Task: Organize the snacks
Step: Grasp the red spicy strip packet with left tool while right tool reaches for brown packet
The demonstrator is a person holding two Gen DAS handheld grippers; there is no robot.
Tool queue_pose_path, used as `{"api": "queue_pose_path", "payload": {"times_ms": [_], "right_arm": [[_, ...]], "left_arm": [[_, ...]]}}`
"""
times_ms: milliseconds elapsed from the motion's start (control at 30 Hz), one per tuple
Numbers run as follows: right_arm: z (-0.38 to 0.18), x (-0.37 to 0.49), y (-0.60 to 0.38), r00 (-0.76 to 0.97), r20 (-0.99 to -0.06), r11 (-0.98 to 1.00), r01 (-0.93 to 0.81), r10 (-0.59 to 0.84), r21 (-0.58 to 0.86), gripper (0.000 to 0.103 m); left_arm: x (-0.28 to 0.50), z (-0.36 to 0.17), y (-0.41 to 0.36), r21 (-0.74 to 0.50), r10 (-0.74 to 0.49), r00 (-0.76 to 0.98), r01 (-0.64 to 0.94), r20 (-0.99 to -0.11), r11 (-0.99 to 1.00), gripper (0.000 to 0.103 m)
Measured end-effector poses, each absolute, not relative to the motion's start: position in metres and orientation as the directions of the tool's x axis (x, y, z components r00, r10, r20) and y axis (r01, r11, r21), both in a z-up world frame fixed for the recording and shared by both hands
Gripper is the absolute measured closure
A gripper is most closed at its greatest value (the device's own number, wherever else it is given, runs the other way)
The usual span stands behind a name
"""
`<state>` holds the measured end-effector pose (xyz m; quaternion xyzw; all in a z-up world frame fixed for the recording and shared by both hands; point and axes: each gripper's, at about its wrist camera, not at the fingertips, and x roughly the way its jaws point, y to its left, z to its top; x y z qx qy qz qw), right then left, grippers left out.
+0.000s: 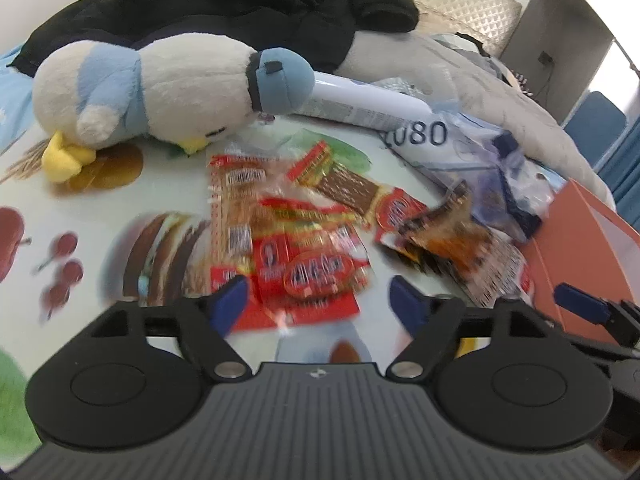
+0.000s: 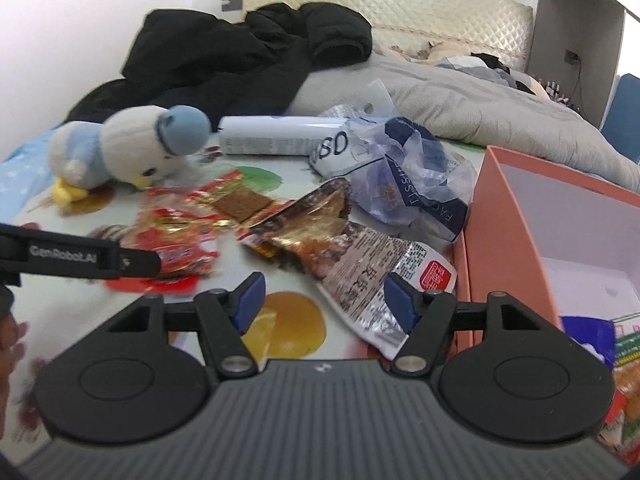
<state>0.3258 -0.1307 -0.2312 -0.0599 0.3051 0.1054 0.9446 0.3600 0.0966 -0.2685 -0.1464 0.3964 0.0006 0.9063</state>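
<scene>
A heap of red snack packets (image 1: 304, 256) lies on the printed sheet, and my left gripper (image 1: 318, 286) hovers just over its near edge, open with nothing between its fingers. To the right lies a brown and gold snack bag (image 1: 448, 240). In the right wrist view that bag (image 2: 360, 256) shows its silver printed end between and just beyond the open, empty fingers of my right gripper (image 2: 325, 282). The red packets (image 2: 180, 240) lie to the left. An orange box (image 2: 504, 240) stands open at the right, with colourful packs (image 2: 624, 380) in its near corner.
A blue and white plush bird (image 1: 160, 92) lies behind the snacks, beside a white tube (image 1: 368, 104) and a crumpled plastic bag (image 2: 412, 184). A black jacket (image 2: 240, 56) and a grey duvet (image 2: 480, 108) cover the bed further back.
</scene>
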Motion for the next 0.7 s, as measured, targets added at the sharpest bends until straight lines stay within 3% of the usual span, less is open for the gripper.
{"api": "queue_pose_path", "payload": {"times_ms": [67, 400, 567, 700], "right_arm": [[-0.237, 0.337, -0.129, 0.795, -0.588, 0.972, -0.226, 0.149, -0.058, 0.022], [-0.270, 0.397, -0.120, 0.794, -0.601, 0.965, -0.220, 0.092, -0.143, 0.022], [-0.285, 0.407, -0.113, 0.793, -0.604, 0.948, -0.250, 0.083, -0.199, 0.014], [-0.288, 0.405, -0.111, 0.799, -0.595, 0.944, -0.261, 0.094, -0.201, 0.014]], "left_arm": [[0.372, -0.270, 0.097, -0.255, -0.115, 0.689, -0.105, -0.715, 0.961, 0.018], [0.421, -0.289, 0.082, -0.134, -0.062, 0.666, -0.058, -0.743, 0.989, 0.017], [0.429, -0.298, 0.072, -0.068, -0.035, 0.664, -0.024, -0.747, 0.997, 0.017], [0.428, -0.301, 0.067, -0.026, -0.014, 0.663, -0.008, -0.748, 1.000, 0.021]]}}
